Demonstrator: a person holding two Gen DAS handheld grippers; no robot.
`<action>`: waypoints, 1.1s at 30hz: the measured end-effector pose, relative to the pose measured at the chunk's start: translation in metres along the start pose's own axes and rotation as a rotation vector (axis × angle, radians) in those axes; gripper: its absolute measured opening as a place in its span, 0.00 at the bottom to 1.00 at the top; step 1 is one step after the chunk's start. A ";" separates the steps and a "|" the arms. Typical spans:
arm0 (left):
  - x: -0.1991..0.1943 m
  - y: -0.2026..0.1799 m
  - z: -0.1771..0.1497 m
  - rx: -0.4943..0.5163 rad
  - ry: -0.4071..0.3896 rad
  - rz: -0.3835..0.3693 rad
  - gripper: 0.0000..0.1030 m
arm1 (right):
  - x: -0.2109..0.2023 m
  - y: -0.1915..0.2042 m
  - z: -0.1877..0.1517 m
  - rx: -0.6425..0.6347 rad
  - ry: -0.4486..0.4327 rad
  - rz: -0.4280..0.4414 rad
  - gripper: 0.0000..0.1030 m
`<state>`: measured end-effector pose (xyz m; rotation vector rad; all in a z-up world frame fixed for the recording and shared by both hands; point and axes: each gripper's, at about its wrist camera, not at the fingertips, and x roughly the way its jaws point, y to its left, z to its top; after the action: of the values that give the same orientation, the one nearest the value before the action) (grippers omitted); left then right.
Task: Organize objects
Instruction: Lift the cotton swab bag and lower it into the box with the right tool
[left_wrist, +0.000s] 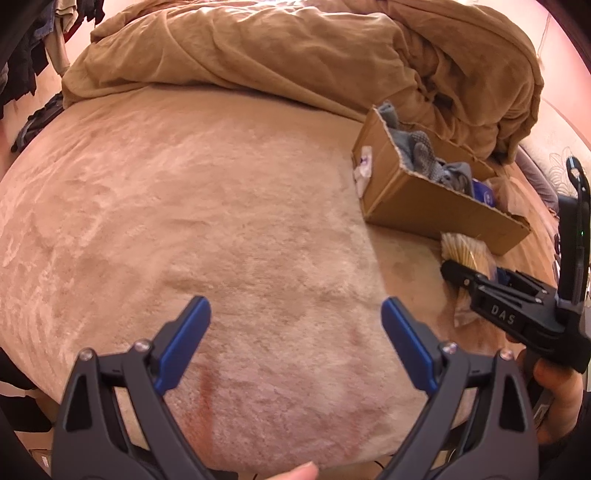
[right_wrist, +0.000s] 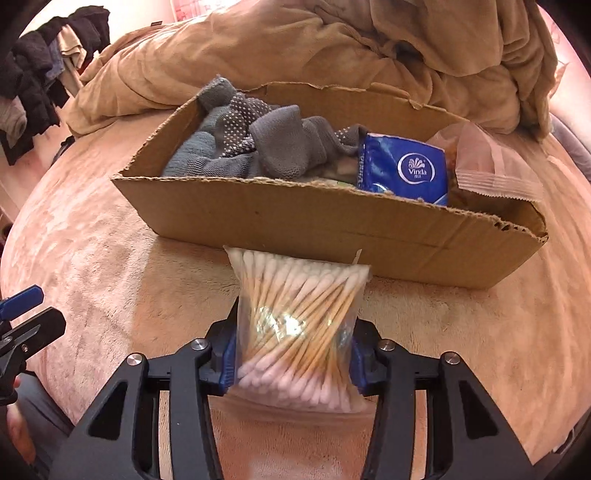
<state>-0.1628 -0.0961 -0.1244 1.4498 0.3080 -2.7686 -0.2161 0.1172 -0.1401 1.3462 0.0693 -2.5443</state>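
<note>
At the bottom centre of the right wrist frame, my right gripper (right_wrist: 291, 354) pinched a bag of cotton swabs (right_wrist: 295, 317) just before the cardboard box (right_wrist: 332, 229). I judged it should clear the near wall, then release. My left gripper (left_wrist: 295, 343) was spread, empty.

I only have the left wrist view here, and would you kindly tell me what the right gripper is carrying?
Observer: The right gripper is shut on a clear bag of cotton swabs.
Operator: Thank you. What fills the cardboard box besides the grey cloth?
Observer: A blue Vinda tissue pack stands at its right end, beside a pinkish plastic bag.
Operator: Is the swab bag over the box?
Observer: No, it sits short of the cardboard box, in front of its near wall.
</note>
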 end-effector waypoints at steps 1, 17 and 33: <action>-0.003 -0.003 0.000 0.004 -0.006 0.000 0.92 | -0.002 -0.001 0.000 0.001 -0.002 0.005 0.44; -0.071 -0.048 -0.001 0.055 -0.098 -0.032 0.92 | -0.090 -0.024 -0.012 -0.003 -0.112 0.010 0.43; -0.142 -0.105 0.020 0.097 -0.162 -0.055 0.92 | -0.188 -0.064 -0.012 -0.012 -0.264 0.027 0.43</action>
<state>-0.1072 -0.0089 0.0201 1.2418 0.2171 -2.9606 -0.1219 0.2200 0.0022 0.9889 0.0158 -2.6686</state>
